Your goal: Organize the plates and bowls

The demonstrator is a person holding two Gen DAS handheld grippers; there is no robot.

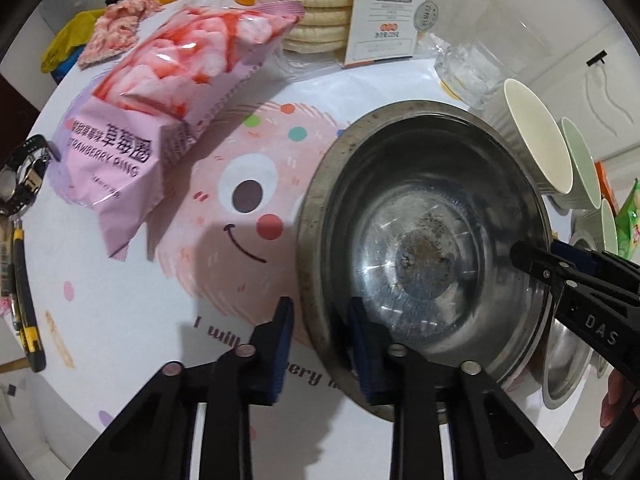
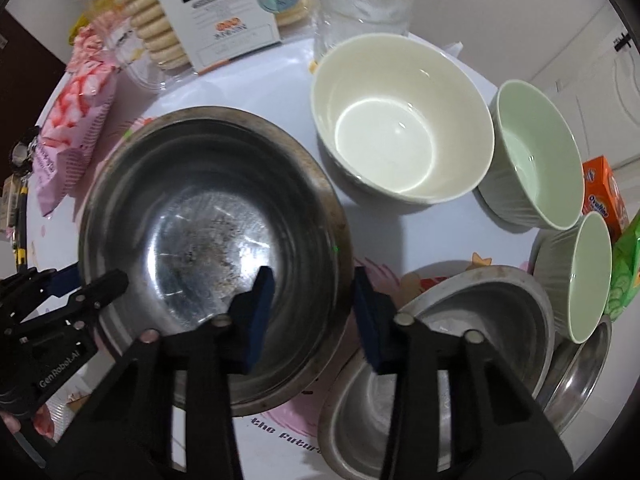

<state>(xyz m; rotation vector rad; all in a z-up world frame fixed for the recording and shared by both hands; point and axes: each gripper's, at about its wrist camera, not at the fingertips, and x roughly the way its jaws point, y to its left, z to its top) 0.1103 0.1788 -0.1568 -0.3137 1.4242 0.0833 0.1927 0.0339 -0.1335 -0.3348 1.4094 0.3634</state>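
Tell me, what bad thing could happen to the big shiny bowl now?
Both grippers, left and right, straddle opposite sides of the big metal bowl's rim with fingers open, so it may slip or tip if only one closes. It sits close to the cream bowl and the smaller metal bowl, so swinging it could knock them.

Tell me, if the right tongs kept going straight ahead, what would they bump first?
Probably the steel bowl: the right tongs already straddle its near rim. Beyond it stands the cream bowl, though depth is unclear.
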